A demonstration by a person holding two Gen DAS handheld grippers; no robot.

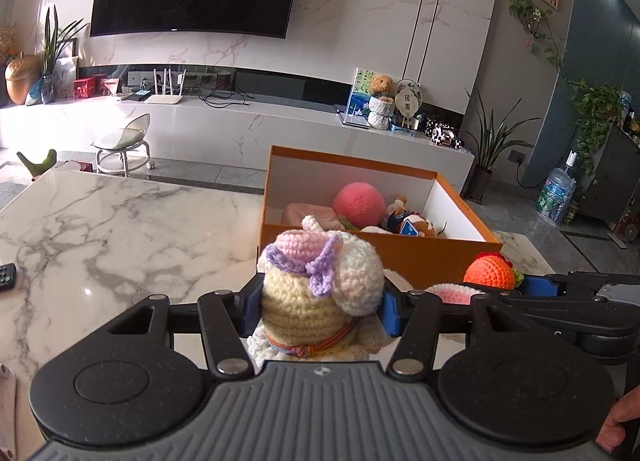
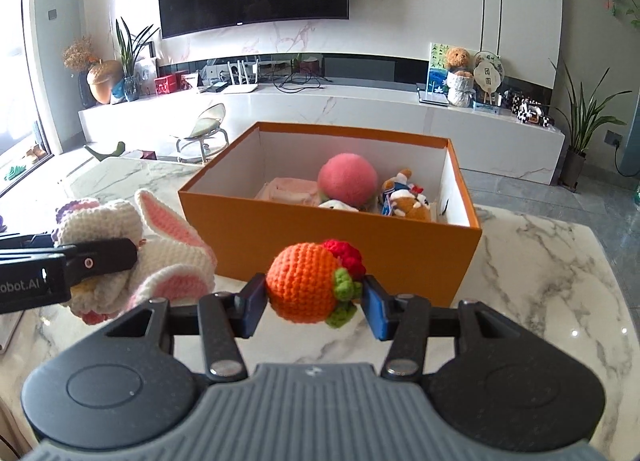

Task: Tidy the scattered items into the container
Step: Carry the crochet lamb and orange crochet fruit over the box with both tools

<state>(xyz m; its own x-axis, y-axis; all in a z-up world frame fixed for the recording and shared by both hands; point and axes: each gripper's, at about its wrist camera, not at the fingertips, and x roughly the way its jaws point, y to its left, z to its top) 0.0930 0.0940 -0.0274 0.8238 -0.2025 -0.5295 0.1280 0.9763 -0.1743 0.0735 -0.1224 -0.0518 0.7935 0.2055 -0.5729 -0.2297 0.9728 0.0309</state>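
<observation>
My left gripper (image 1: 318,297) is shut on a cream crocheted bunny (image 1: 316,289) with a pink hat and purple bow, held above the marble table in front of the orange box (image 1: 420,253). The bunny (image 2: 160,257) and the left gripper's finger also show at the left of the right wrist view. My right gripper (image 2: 314,297) is shut on an orange crocheted fruit (image 2: 300,285) with green leaves and a red bit, held just before the box's near wall (image 2: 328,245). The fruit also shows in the left wrist view (image 1: 490,271). The box holds a pink ball (image 2: 347,179) and small plush toys.
The marble table (image 1: 120,221) carries the box; a remote control (image 1: 6,275) lies at its left edge. Beyond the table stand a small stool (image 1: 122,145), a long white TV bench (image 2: 320,105) and potted plants.
</observation>
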